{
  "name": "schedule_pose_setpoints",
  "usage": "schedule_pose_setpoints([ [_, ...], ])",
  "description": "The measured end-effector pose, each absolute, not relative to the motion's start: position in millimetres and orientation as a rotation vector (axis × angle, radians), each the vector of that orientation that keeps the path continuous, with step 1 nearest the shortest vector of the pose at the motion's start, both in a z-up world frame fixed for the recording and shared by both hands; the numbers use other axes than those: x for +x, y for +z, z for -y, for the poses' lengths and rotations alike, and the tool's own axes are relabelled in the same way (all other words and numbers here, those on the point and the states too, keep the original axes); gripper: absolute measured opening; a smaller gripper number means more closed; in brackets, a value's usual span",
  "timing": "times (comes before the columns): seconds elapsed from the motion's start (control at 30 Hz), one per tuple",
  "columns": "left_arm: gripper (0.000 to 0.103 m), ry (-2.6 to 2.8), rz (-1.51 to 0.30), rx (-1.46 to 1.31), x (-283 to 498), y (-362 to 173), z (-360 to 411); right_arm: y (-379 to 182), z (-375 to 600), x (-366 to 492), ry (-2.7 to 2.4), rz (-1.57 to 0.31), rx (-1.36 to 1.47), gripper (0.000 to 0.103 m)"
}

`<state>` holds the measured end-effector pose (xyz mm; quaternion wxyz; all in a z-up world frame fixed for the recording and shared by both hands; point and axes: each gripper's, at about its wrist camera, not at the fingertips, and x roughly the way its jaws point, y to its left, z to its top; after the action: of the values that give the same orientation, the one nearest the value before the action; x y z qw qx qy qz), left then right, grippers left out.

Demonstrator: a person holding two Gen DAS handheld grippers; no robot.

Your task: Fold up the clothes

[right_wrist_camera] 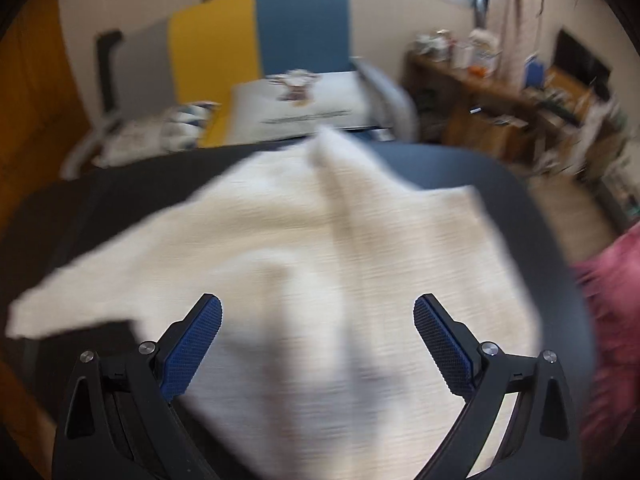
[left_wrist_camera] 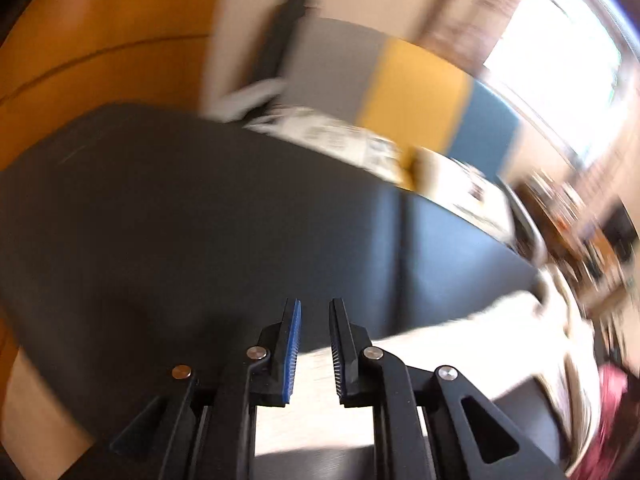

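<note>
A cream knitted garment [right_wrist_camera: 320, 240] lies spread and rumpled on a dark grey table [right_wrist_camera: 100, 192], with one fold raised at its far end. My right gripper [right_wrist_camera: 318, 300] hovers over the near part of it, jaws wide open, nothing between the blue pads. In the left wrist view the same garment [left_wrist_camera: 460, 340] shows as a pale strip at the lower right of the table [left_wrist_camera: 200, 200]. My left gripper [left_wrist_camera: 316, 304] hangs above the garment's left edge with a narrow gap between its jaws and nothing caught in it. Both views are motion-blurred.
A pink cloth [right_wrist_camera: 616, 300] lies off the table's right edge. Beyond the far edge stands a bed with printed pillows [right_wrist_camera: 304, 108] and grey, yellow and blue panels behind. A cluttered wooden desk [right_wrist_camera: 500, 100] stands at the right; an orange wooden door [left_wrist_camera: 100, 40] at the left.
</note>
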<state>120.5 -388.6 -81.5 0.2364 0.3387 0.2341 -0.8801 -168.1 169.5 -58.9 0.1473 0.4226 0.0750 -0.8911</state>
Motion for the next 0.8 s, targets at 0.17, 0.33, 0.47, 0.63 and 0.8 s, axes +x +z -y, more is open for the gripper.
schedule_pose_setpoints([
  [0.17,0.013,-2.670,-0.410,1.091,4.7,-83.7,314.9,-73.6,-163.8,-204.1,-2.625,-0.417,1.209,0.099],
  [0.33,0.013,-2.766,-0.428,1.256,-86.9,-103.7,256.0,-112.0,-138.0,-245.4,-2.652,-0.596,1.290,0.099],
  [0.47,0.014,-2.754,-0.441,1.353,-113.9,-129.6,227.9,-146.4,-143.2,-279.4,-2.651,-0.663,1.425,0.052],
  [0.63,0.014,-2.710,-0.358,1.455,-115.7,-159.1,205.2,-142.7,-168.9,-288.2,-2.659,-0.491,1.435,0.022],
  [0.8,0.014,-2.739,-0.296,1.429,-114.8,-165.7,198.4,-97.2,-195.7,-285.6,-2.774,-0.423,1.293,0.013],
])
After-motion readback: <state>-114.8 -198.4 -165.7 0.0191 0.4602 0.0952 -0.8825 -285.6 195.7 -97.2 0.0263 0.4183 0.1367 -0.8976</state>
